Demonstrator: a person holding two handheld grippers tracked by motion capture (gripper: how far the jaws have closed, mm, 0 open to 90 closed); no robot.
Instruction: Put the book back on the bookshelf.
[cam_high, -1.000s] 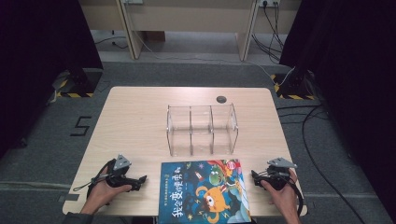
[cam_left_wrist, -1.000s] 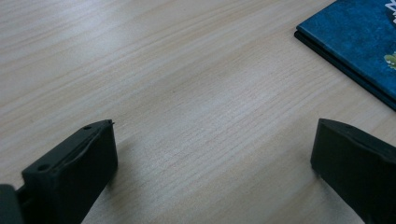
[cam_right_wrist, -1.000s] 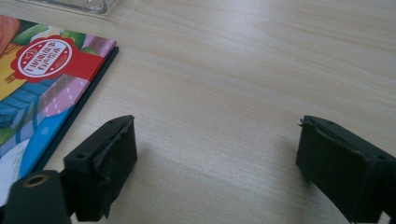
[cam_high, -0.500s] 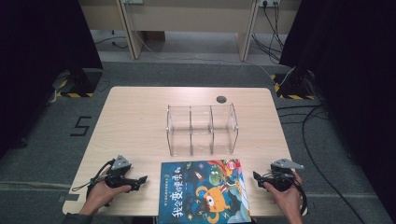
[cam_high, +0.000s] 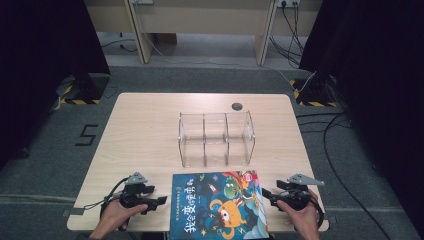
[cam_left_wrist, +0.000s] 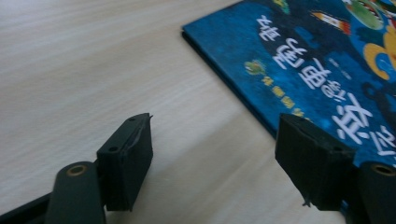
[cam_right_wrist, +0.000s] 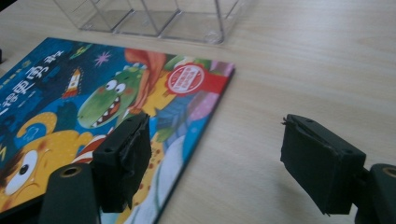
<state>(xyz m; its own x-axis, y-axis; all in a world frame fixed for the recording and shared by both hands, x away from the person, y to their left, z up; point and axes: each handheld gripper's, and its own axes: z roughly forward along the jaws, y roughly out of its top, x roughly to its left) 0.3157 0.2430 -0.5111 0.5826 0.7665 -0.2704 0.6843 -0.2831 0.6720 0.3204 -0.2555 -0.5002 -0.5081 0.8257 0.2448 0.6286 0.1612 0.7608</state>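
Note:
A blue picture book with cartoon monsters lies flat at the table's front edge, its cover facing up. Behind it stands a clear acrylic organizer with three compartments, its front wall close to the book's far edge. My left gripper rests low on the table just left of the book, open, one jaw over the book's left edge. My right gripper sits at the book's right side, open, straddling its right edge.
The light wooden table has a small dark round grommet near its far edge. Grey floor with a painted "5" lies to the left, and cables trail on the right.
The right gripper has shifted slightly toward the front edge of the table. The left gripper, book and organizer stay where they were.

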